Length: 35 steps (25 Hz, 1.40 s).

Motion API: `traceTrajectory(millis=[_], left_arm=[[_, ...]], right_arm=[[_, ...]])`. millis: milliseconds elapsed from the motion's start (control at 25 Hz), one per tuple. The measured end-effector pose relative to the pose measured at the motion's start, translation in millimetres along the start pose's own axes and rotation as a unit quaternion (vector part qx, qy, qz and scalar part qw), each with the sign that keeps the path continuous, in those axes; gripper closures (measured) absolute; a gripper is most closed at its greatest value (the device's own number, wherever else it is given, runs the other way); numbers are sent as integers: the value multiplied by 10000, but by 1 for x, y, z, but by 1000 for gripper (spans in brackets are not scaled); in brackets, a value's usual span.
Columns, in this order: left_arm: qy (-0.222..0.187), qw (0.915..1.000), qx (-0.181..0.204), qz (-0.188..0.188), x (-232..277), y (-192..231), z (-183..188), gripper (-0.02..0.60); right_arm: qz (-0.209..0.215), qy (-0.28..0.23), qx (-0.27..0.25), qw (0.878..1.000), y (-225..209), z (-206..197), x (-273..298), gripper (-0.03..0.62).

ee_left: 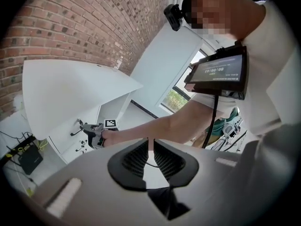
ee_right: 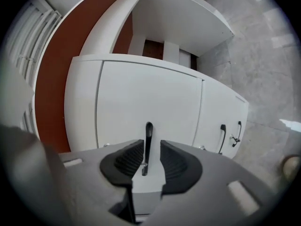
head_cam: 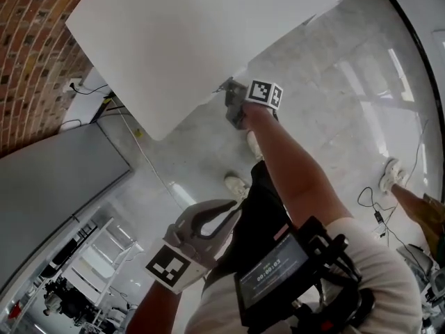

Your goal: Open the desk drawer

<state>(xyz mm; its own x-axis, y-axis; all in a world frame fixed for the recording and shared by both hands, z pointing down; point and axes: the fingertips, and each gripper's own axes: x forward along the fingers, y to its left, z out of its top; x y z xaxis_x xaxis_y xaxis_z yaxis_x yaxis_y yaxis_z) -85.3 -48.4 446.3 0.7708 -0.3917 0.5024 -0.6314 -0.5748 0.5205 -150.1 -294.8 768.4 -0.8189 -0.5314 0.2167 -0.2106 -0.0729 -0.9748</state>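
The white drawer front [ee_right: 146, 98] fills the right gripper view, and its upright black handle [ee_right: 148, 142] stands between the two pads. My right gripper [ee_right: 151, 150] is open around the handle, with a small gap on the right side. In the head view the right gripper [head_cam: 228, 92] reaches under the edge of the white desk top [head_cam: 181, 40]. My left gripper [head_cam: 229, 206] hangs low near the body, shut on nothing, away from the desk. From the left gripper view, the left gripper [ee_left: 151, 147] looks across at the right gripper [ee_left: 94, 134] at the drawer unit.
Two more black handles [ee_right: 222, 138] [ee_right: 238, 131] sit on the drawer fronts to the right, one with a key [ee_right: 233, 139]. A brick wall [head_cam: 28, 47] stands at the left. Cables [head_cam: 375, 214] and a black box [ee_left: 28, 157] lie on the grey floor [head_cam: 334, 117].
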Motion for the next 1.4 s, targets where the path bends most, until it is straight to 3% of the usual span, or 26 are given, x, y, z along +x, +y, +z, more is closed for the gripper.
traceTrajectory(millis=[400, 1400], left_arm=[[67, 9999, -92, -1, 10, 4, -9, 540], [-115, 9999, 41, -120, 8, -42, -21, 540]], right_arm=[[365, -180, 199, 9990, 9, 2, 6, 568], [10, -167, 418, 9990, -11, -32, -85, 576]])
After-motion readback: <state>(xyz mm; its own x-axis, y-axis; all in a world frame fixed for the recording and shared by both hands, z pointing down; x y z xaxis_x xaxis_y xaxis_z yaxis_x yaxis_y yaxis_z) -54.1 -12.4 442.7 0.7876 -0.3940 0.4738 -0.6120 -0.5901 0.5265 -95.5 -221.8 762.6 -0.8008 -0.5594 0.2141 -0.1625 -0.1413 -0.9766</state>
